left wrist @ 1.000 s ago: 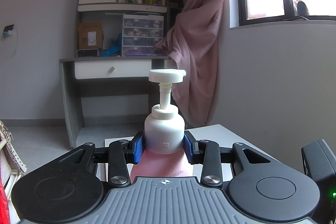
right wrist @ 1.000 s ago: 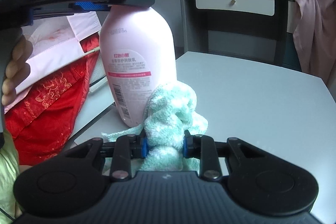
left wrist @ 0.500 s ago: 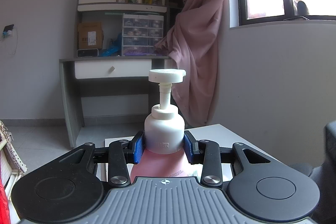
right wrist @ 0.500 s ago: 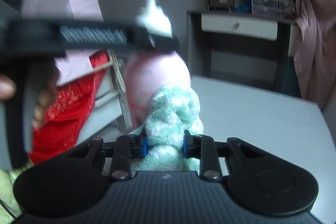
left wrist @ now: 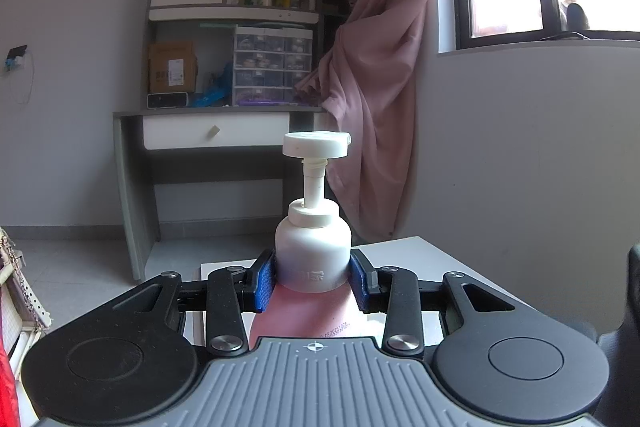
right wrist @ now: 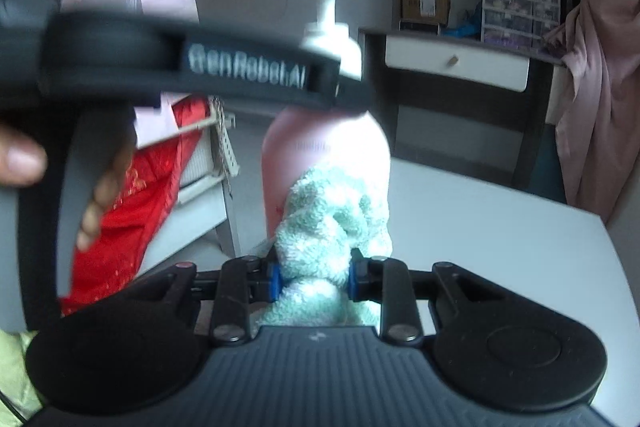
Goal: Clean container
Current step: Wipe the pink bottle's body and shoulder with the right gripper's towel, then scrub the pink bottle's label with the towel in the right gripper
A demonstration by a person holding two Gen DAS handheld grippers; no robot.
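Observation:
A pink pump bottle (right wrist: 324, 143) with a white cap (left wrist: 313, 259) and pump head (left wrist: 316, 145) stands upright on the white table (right wrist: 500, 227). My left gripper (left wrist: 313, 281) is shut on the bottle's white cap, the blue pads pressing on both sides. In the right wrist view that gripper shows as a black bar (right wrist: 200, 67) across the bottle's neck. My right gripper (right wrist: 313, 281) is shut on a bunched mint-green towel (right wrist: 332, 211), which is pressed against the bottle's lower front. The bottle's base is hidden by the towel.
A grey desk (left wrist: 208, 123) with shelves and drawer boxes stands behind the table. A pink curtain (left wrist: 380, 87) hangs at the right by a window. Red fabric (right wrist: 132, 195) and a person's fingers (right wrist: 24, 159) are at the left.
The right gripper has risen with the towel, and the towel now rests higher on the bottle's front. The left gripper and the bottle have kept still.

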